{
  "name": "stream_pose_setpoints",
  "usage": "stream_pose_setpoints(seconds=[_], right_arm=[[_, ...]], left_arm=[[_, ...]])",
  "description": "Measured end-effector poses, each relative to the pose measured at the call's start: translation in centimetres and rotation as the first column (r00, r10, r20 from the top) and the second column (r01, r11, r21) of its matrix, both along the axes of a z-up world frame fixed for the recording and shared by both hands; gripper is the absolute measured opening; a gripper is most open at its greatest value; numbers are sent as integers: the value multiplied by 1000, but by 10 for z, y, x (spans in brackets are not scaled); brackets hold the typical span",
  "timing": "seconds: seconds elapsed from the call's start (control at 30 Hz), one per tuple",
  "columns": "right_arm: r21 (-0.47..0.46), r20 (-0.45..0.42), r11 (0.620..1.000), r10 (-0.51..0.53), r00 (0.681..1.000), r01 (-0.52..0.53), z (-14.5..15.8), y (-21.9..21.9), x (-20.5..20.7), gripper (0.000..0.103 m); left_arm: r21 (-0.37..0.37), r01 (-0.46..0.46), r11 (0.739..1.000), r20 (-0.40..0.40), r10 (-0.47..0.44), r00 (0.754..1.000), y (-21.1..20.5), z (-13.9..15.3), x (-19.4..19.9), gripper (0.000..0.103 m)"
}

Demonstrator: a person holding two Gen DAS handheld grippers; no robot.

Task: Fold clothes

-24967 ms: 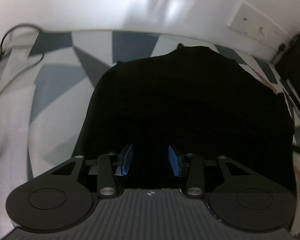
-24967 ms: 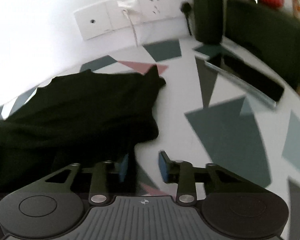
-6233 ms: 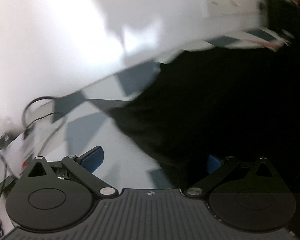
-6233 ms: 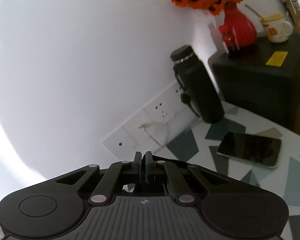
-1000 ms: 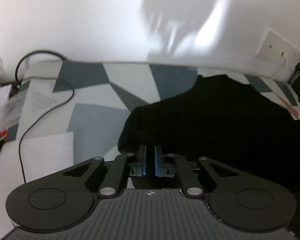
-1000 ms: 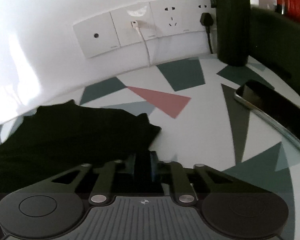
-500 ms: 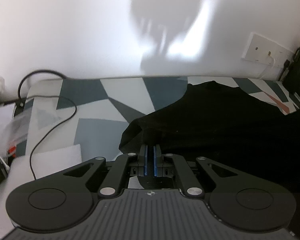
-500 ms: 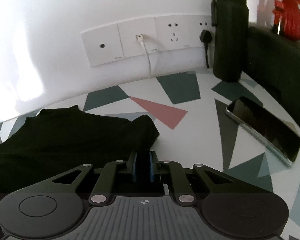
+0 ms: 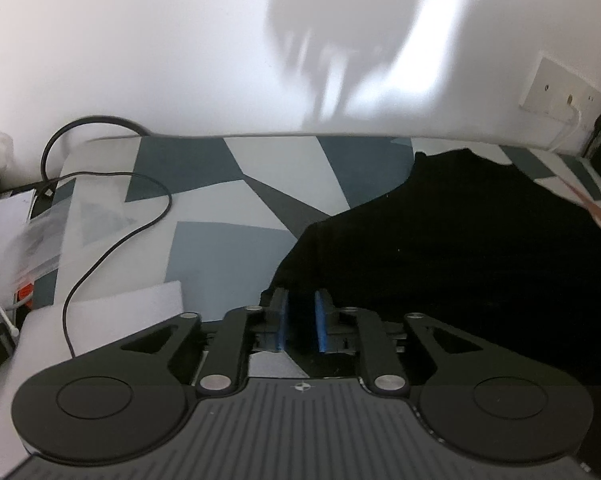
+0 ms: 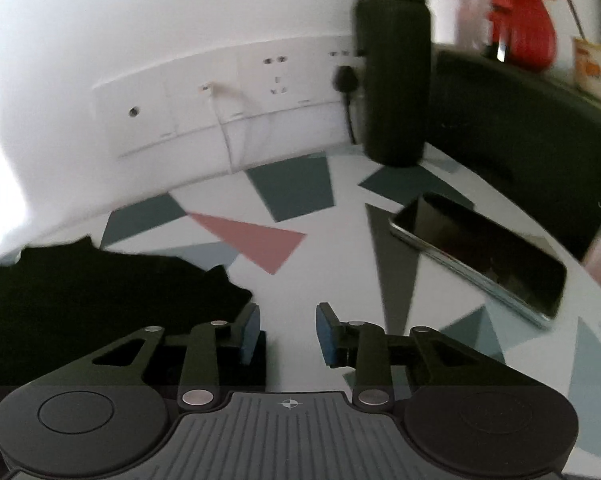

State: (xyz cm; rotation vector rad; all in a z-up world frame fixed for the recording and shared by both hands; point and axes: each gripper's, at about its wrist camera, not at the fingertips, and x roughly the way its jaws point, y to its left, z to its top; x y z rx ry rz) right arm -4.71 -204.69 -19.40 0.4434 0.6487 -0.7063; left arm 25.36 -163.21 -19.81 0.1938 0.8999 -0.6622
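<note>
- We see the left gripper (image 9: 300, 322) with its blue pads (image 9: 282, 320) parted by a narrow gap, dark cloth showing between them; we cannot tell if the pads actually touch or pinch it
- The black garment (image 9: 460, 256) lies flat on the patterned table (image 9: 228, 248), spread from the left gripper's tips out toward the right and the far wall
- Its near-left corner sits right at the left gripper's fingers
- We see the right gripper (image 10: 287, 330) spread wide, nothing between its pads, bare tabletop showing in the gap
- Its left pad (image 10: 249, 332) is just beside the garment's right edge (image 10: 100, 292); contact is unclear
- In the right wrist view the garment fills the lower left, its jagged edge ending beside the pink triangle (image 10: 252, 240) of the table print
- A phone (image 10: 480, 252) lies face up on the table to the right, well apart from the garment
- A dark bottle (image 10: 394, 68) stands upright by the wall sockets (image 10: 228, 96), a plug and cord beside it
- A red vase (image 10: 528, 28) sits blurred on a dark cabinet (image 10: 520, 120) at far right
- In the left wrist view a black cable (image 9: 112, 236) loops over the table's left side, next to white paper (image 9: 124, 312)
</note>
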Motion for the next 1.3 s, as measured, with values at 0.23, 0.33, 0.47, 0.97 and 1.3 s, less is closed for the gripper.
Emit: stream_pose_setpoints(seconds=[0.23, 0.33, 0.47, 0.97, 1.3], right_arm=[[27, -55, 989, 144, 988, -143, -17, 10, 13, 32], [50, -24, 990, 133, 991, -132, -16, 11, 13, 14], [-33, -30, 996, 87, 996, -88, -1, 24, 8, 2], [2, 6, 996, 91, 996, -91, 4, 24, -1, 32], [30, 37, 997, 73, 997, -74, -9, 25, -5, 4]], left_arm=[[-56, -4, 998, -48, 1, 999, -6, -3, 3, 50], [-38, 42, 998, -27, -43, 999, -12, -3, -2, 43], [16, 105, 994, 61, -105, 993, -17, 5, -16, 8], [-10, -21, 1000, 0, 21, 1000, -2, 1, -4, 41], [-45, 5, 999, 73, -1, 997, -1, 13, -16, 3]])
